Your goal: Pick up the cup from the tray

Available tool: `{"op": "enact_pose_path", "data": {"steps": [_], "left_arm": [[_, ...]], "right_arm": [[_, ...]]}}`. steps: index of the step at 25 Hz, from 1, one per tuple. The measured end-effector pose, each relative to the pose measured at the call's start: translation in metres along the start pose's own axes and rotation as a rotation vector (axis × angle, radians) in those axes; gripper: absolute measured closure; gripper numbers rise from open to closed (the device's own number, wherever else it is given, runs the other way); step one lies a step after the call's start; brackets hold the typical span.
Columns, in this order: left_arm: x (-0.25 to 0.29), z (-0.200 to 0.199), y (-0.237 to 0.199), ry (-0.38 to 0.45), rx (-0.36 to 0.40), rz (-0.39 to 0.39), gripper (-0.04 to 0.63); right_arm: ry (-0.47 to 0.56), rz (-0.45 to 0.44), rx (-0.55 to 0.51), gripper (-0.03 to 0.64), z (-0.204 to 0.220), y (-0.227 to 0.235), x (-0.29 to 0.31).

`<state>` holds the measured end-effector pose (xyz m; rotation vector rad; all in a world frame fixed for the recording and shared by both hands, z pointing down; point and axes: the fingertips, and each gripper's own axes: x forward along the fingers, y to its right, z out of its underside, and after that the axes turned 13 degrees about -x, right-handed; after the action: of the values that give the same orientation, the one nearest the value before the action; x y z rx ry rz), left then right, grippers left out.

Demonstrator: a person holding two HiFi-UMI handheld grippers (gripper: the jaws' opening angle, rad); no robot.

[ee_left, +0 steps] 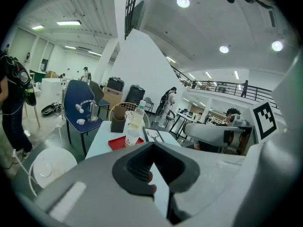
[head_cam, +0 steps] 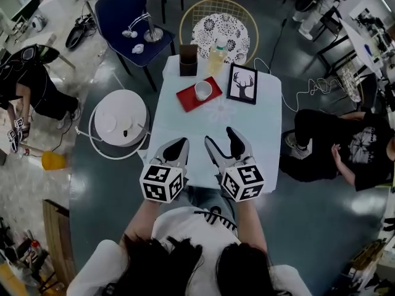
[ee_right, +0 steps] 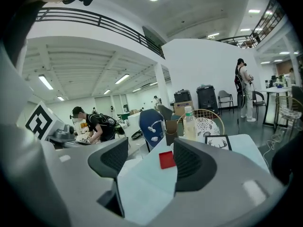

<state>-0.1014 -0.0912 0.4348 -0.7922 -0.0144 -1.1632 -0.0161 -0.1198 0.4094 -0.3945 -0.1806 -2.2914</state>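
Note:
A white cup (head_cam: 203,90) stands upright on a red tray (head_cam: 188,100) at the far middle of the pale table (head_cam: 185,128). The left gripper view shows the cup (ee_left: 132,137) and tray (ee_left: 117,144) ahead over the jaws. Both grippers hover over the table's near edge, well short of the tray. My left gripper (head_cam: 180,144) is shut with nothing in it. My right gripper (head_cam: 220,135) is open and empty. In the right gripper view the tray (ee_right: 166,159) shows between the jaws, and the right jaw hides most of the cup.
Behind the tray stand a brown box (head_cam: 188,60) and a plastic bottle (head_cam: 217,57); a framed deer picture (head_cam: 242,84) lies to its right. A wicker chair (head_cam: 220,26) and blue chair (head_cam: 129,17) stand beyond the table. A person (head_cam: 345,147) sits at right.

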Motion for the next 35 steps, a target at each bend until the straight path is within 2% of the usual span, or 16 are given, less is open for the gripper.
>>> {"op": "enact_pose_path", "data": {"steps": [6,9,17,21,26,30,35], "left_arm": [[0.023,-0.013,-0.01,0.001,-0.014,-0.032,0.595],[0.038,-0.011,-0.016,-0.041,-0.014,-0.044,0.595],[0.077,-0.01,-0.029,-0.117,-0.01,-0.071,0.595],[0.095,-0.019,-0.042,-0.094,-0.044,-0.098,0.595],[0.122,-0.029,-0.06,-0.061,-0.081,-0.128,0.595],[0.137,-0.029,-0.071,-0.055,-0.102,-0.145,0.595],[0.144,-0.018,-0.08,-0.094,-0.045,-0.158,0.595]], "right_arm": [[-0.014,-0.009,-0.035,0.264,-0.004,0.025,0.033],[-0.037,-0.005,-0.076,0.25,0.0,0.035,0.053],[-0.073,-0.034,-0.072,0.221,0.017,0.055,0.104],[-0.103,-0.047,-0.096,0.202,0.032,0.067,0.132],[-0.126,-0.036,-0.061,0.189,0.053,0.088,0.161],[-0.153,-0.051,-0.079,0.175,0.072,0.092,0.184],[-0.182,-0.065,-0.1,0.165,0.093,0.09,0.217]]}}
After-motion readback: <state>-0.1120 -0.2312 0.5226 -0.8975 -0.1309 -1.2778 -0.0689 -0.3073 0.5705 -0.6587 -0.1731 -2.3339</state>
